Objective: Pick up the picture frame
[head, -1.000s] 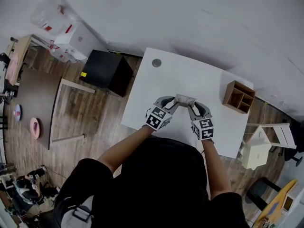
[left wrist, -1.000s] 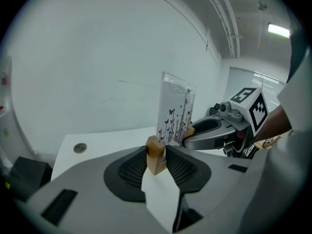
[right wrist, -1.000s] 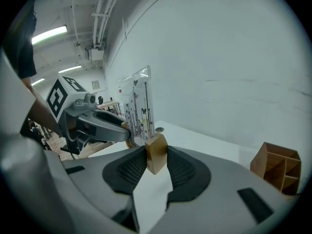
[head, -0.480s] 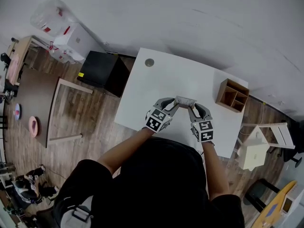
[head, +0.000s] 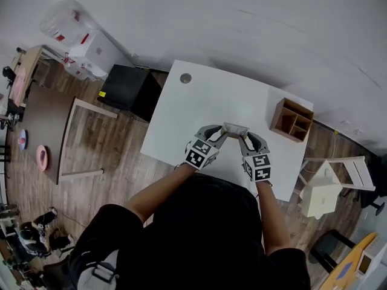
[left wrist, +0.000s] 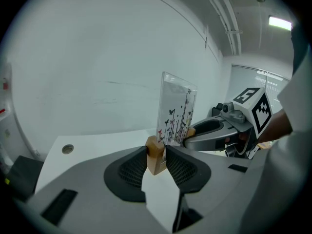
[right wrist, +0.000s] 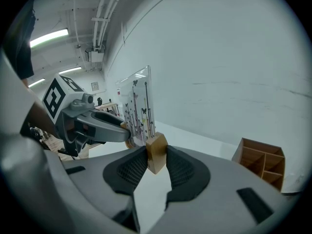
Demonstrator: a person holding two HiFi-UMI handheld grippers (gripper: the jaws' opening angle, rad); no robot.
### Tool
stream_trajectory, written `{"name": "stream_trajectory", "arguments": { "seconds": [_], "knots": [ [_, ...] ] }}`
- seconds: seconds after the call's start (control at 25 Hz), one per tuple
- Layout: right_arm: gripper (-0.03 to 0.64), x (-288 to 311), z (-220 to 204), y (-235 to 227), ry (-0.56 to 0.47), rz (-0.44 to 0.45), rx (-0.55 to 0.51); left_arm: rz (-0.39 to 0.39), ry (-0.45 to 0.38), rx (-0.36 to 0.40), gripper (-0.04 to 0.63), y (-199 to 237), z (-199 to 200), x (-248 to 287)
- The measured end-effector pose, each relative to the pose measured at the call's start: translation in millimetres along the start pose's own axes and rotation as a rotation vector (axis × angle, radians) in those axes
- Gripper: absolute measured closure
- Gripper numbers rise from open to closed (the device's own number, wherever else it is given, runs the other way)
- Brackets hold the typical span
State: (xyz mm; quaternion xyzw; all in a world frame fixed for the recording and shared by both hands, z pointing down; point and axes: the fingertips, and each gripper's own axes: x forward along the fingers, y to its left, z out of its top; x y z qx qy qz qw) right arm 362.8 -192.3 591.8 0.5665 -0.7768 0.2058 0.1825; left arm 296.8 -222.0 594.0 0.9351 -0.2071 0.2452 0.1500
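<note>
The picture frame (head: 235, 128) is a clear upright pane printed with butterflies and flower stems, with a wooden foot at each end. I hold it over the white table (head: 199, 110), near its front edge. My left gripper (head: 222, 134) is shut on the left foot (left wrist: 156, 155), with the pane (left wrist: 176, 116) rising just beyond the jaws. My right gripper (head: 243, 136) is shut on the other foot (right wrist: 156, 152), next to the pane (right wrist: 137, 111). Each gripper view shows the opposite gripper, the right one (left wrist: 193, 131) and the left one (right wrist: 127, 126), at the far end.
A wooden organizer (head: 291, 119) with compartments stands at the table's right end and also shows as the organizer (right wrist: 261, 162) in the right gripper view. A round cable hole (head: 185, 78) marks the far left corner. A black box (head: 127, 89) sits on the floor to the left.
Both grippers, with the frame between them, have shifted rightward along the table toward the organizer. The grip on both feet looks unchanged.
</note>
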Motion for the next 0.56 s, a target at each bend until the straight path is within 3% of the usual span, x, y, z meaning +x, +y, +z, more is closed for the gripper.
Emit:
{"name": "stream_trajectory", "arguments": {
  "seconds": [0.56],
  "knots": [
    [0.489, -10.1, -12.7, -11.8, -0.003, 0.01, 0.009, 0.012, 0.007, -0.001, 0.468, -16.3, -3.1, 10.9]
  ]
}}
